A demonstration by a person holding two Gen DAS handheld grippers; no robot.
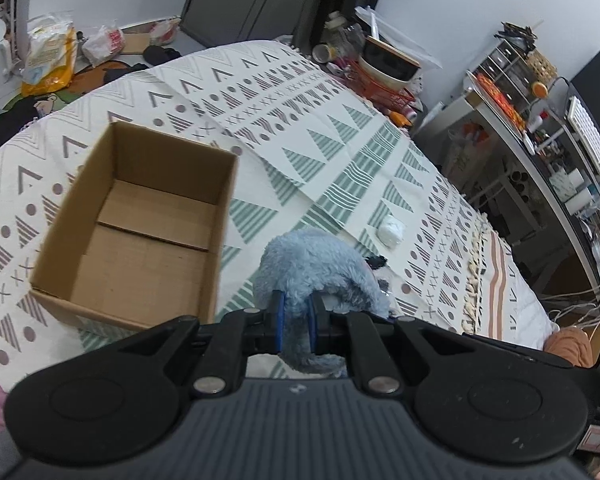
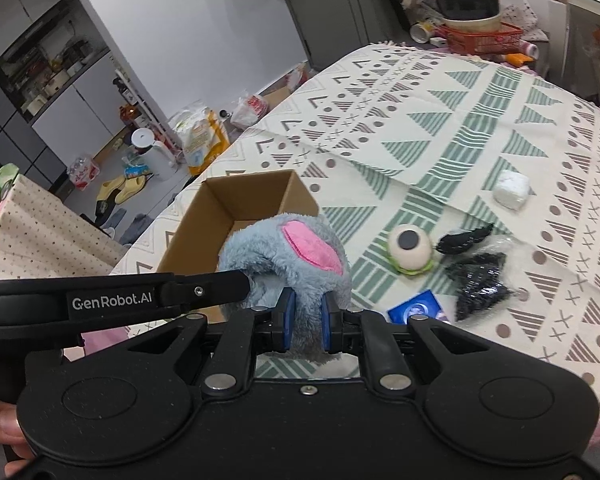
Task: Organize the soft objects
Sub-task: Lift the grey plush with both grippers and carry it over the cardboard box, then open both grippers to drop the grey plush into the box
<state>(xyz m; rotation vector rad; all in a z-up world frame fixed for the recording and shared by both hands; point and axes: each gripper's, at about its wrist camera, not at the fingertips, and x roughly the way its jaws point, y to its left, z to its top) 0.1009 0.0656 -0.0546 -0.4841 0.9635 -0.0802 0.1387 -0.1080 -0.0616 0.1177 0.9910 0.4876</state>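
On the patterned bedspread [image 2: 480,128], I see both my grippers, left [image 1: 296,316] and right [image 2: 309,318], clamped on the grey plush toy [image 2: 284,264] just beside the open cardboard box [image 1: 140,216], its pink ear [image 2: 312,250] facing up

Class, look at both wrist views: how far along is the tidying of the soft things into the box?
Done: nothing yet; the cardboard box shows only its bare floor. In hand: both the left gripper and the right gripper are shut on the grey plush toy, held beside the box. Left: the eyeball toy, white soft lump and black fuzzy pieces lie on the patterned cloth.
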